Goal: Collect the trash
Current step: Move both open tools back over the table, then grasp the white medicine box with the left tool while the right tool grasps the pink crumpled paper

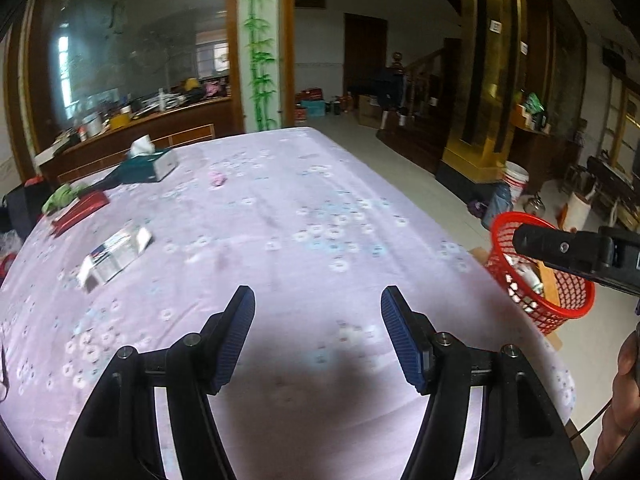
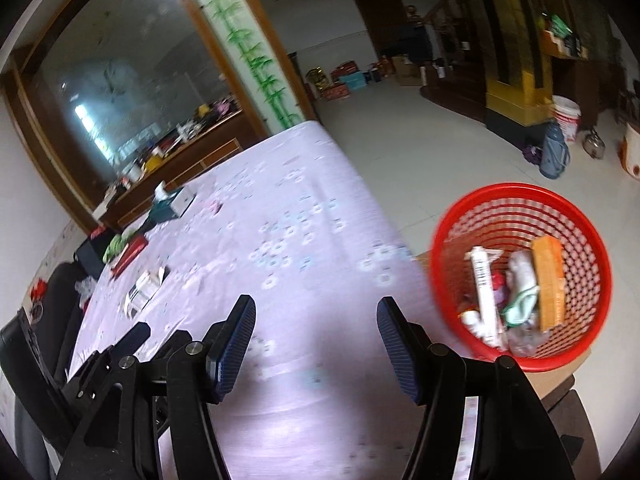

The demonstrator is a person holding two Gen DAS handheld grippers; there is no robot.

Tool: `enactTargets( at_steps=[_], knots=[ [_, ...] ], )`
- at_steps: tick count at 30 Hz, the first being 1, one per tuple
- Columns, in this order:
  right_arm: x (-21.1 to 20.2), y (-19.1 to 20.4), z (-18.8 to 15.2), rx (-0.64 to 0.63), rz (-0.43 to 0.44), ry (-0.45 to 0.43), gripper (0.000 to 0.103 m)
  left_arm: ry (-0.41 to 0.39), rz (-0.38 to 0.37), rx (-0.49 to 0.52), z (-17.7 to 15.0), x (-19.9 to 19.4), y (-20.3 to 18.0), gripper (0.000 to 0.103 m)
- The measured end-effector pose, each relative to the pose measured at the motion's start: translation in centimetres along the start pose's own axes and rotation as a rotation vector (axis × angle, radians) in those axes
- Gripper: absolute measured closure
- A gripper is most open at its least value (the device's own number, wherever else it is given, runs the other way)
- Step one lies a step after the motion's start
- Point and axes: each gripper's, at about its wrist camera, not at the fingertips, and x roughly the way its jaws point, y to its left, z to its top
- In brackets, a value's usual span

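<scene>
A red mesh basket (image 2: 560, 204) stands beside the table's right edge, holding a white tube, an orange box and crumpled wrappers; it also shows in the left wrist view as the basket (image 1: 568, 300). My left gripper (image 1: 318, 304) hangs open over the near part of the lilac tablecloth (image 1: 300, 208), nothing between its fingers. My right gripper (image 2: 316, 316) is open too, above the table's right side, left of the basket. On the cloth lie a silvery wrapper (image 1: 114, 254), a small pink scrap (image 1: 218, 178) and a red flat packet (image 1: 80, 210).
A teal tissue box (image 1: 150, 162) and a green crumpled item (image 1: 60, 196) sit at the table's far left. The right gripper's body (image 1: 576, 252) juts in over the basket. A wooden counter, a white bucket (image 2: 566, 118) and boxes stand on the tiled floor beyond.
</scene>
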Motion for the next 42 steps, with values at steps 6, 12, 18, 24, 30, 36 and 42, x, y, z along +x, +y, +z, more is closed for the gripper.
enactTargets(
  at_steps=[6, 12, 18, 24, 30, 36, 42],
  knots=[
    [1.9, 4.9, -1.0, -0.077, 0.018, 0.038, 0.035, 0.009, 0.052, -0.085, -1.1, -0.4, 5.4, 0.037],
    [3.5, 8.6, -1.8, -0.135, 0.044, 0.071, 0.035, 0.028, 0.11, -0.148, -2.0, -0.7, 10.1, 0.037],
    [5.1, 11.7, -2.4, -0.183, 0.071, 0.112, 0.035, 0.04, 0.15, -0.193, -2.8, -1.0, 13.6, 0.037],
    [5.8, 14.3, -2.4, -0.226, 0.113, 0.132, 0.035, 0.052, 0.181, -0.193, -2.4, -1.8, 17.2, 0.037],
    [6.0, 15.2, -2.1, -0.259, 0.131, 0.137, 0.035, 0.087, 0.166, -0.185, 1.0, -1.3, 23.2, 0.037],
    [6.9, 14.7, -1.9, -0.272, 0.126, 0.163, 0.035, 0.183, 0.059, -0.198, 4.4, 4.6, 26.5, 0.037],
    [7.5, 13.6, -1.2, -0.265, 0.104, 0.181, 0.035, 0.27, 0.064, -0.13, 5.4, 11.1, 27.5, 0.037]
  ],
)
